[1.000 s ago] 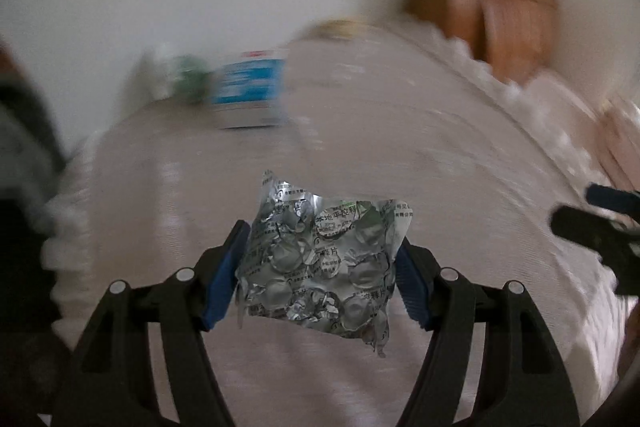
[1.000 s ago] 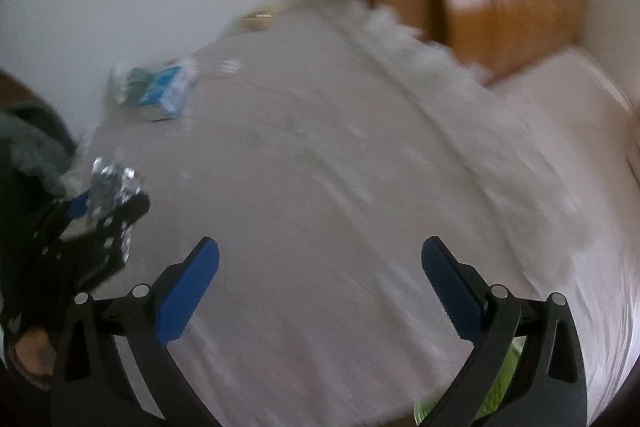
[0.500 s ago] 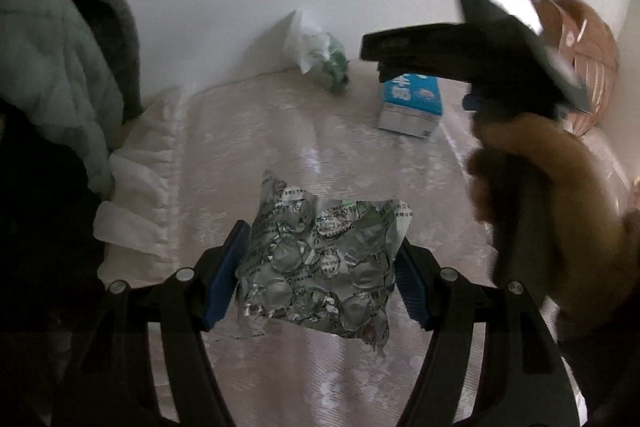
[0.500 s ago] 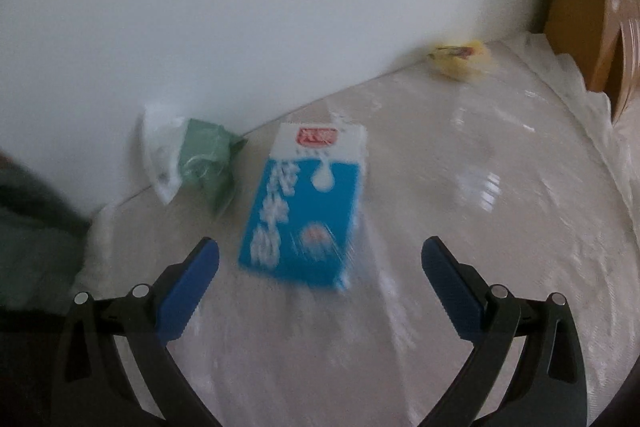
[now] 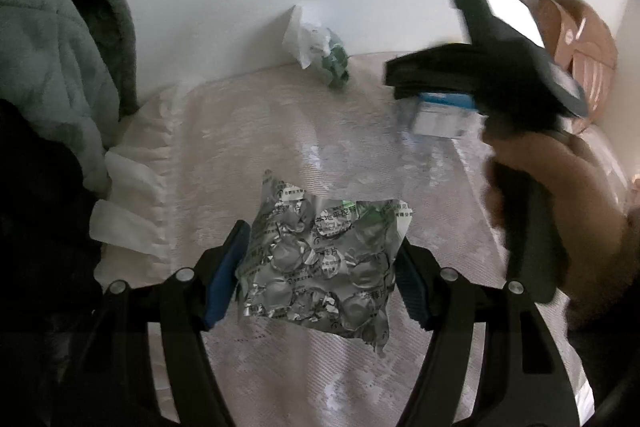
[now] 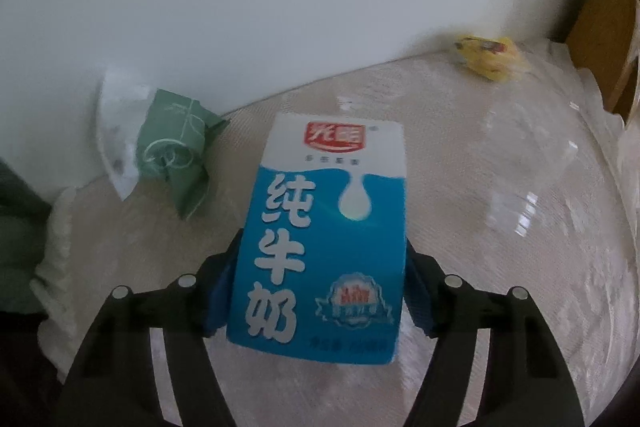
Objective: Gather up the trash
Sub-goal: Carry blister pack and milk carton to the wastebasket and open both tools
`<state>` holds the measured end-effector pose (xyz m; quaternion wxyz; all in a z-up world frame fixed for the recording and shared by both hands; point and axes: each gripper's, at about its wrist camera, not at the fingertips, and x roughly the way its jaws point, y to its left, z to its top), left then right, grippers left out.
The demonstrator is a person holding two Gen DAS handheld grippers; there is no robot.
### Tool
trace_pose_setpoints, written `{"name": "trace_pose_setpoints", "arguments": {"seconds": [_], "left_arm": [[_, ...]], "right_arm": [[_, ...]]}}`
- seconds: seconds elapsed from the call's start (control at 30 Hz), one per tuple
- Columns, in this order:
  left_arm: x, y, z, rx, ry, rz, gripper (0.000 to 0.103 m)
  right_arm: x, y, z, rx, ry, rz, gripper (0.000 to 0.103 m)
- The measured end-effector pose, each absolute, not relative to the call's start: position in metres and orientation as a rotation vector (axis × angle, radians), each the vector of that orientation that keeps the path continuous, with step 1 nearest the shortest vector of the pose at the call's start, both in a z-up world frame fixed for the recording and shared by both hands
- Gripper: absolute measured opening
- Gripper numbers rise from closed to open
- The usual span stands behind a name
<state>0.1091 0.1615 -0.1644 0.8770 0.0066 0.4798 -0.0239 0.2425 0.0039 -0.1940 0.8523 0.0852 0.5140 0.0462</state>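
Our left tool (image 5: pixel 322 275) pinches a crumpled foil blister pack (image 5: pixel 320 261), its small print illegible. Our right tool (image 6: pixel 320 281) grips a blue milk carton (image 6: pixel 326 239) reading "纯牛奶"; its pads are mostly hidden. Ahead-left lies a green wrapped packet (image 6: pixel 180 159) on the bed (image 6: pixel 500 267).

A pale, patterned bed (image 6: pixel 500 267) is carrying the litter. Ahead-left of the right claw (image 6: pixel 320 291), a green wrapped bundle (image 6: pixel 180 151) is lying by the wall; far ahead-right, a yellow wrapper (image 6: pixel 490 57) is resting; a clear plastic container (image 6: pixel 520 179) is sitting right.
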Motion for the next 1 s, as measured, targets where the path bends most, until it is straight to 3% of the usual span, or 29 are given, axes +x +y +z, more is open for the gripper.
{"name": "trace_pose_setpoints", "arguments": {"seconds": [0.4, 1.0], "left_arm": [[0.050, 0.075, -0.152, 0.105, 1.012, -0.275, 0.066], [-0.070, -0.136, -0.126, 0.378, 0.945, -0.809, 0.066]], "right_arm": [[0.038, -0.133, -0.165, 0.279, 1.054, 0.053, 0.068], [-0.205, -0.305, -0.160, 0.549, 0.955, -0.356, 0.068]]}}
